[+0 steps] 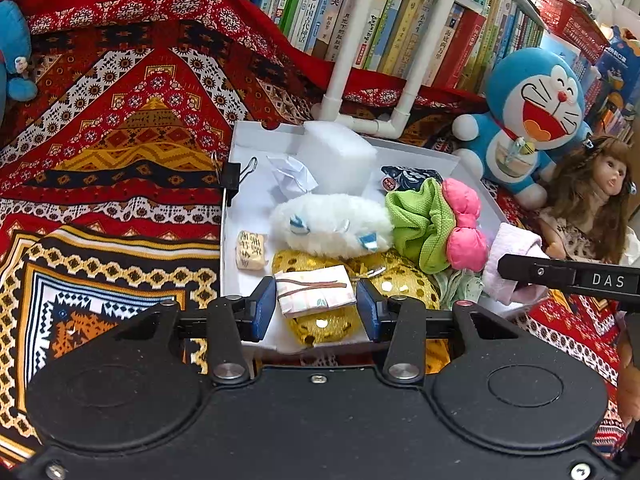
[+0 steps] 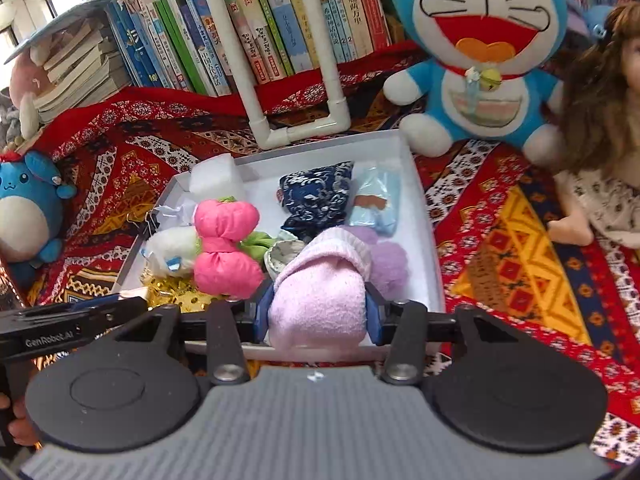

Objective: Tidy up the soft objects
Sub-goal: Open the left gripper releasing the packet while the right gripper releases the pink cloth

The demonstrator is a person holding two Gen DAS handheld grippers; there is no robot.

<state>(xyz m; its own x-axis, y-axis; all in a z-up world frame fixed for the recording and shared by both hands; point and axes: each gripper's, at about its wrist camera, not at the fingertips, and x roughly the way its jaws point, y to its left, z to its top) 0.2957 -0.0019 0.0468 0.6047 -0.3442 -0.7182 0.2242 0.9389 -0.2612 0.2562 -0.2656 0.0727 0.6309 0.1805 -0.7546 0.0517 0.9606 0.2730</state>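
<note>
A white tray (image 1: 256, 148) on the patterned cloth holds several soft things: a white foam block (image 1: 336, 152), a white fluffy plush (image 1: 328, 224), a green cloth (image 1: 420, 216), a pink bow cushion (image 1: 464, 224) and a gold sequin pouch (image 1: 400, 280). My left gripper (image 1: 316, 312) is shut on a small striped tissue packet (image 1: 316, 290) over the tray's near edge. My right gripper (image 2: 318, 314) is shut on a rolled pink towel (image 2: 320, 300) over the tray's near right part. Behind it lie a purple pompom (image 2: 386, 260), a navy patterned pouch (image 2: 316, 196) and a light blue packet (image 2: 376, 200).
A Doraemon plush (image 2: 480, 48) and a long-haired doll (image 1: 592, 200) sit right of the tray. A blue round plush (image 2: 28, 208) is at the left. A white pipe frame (image 2: 296, 128) and rows of books stand behind. A binder clip (image 1: 232, 178) grips the tray's left rim.
</note>
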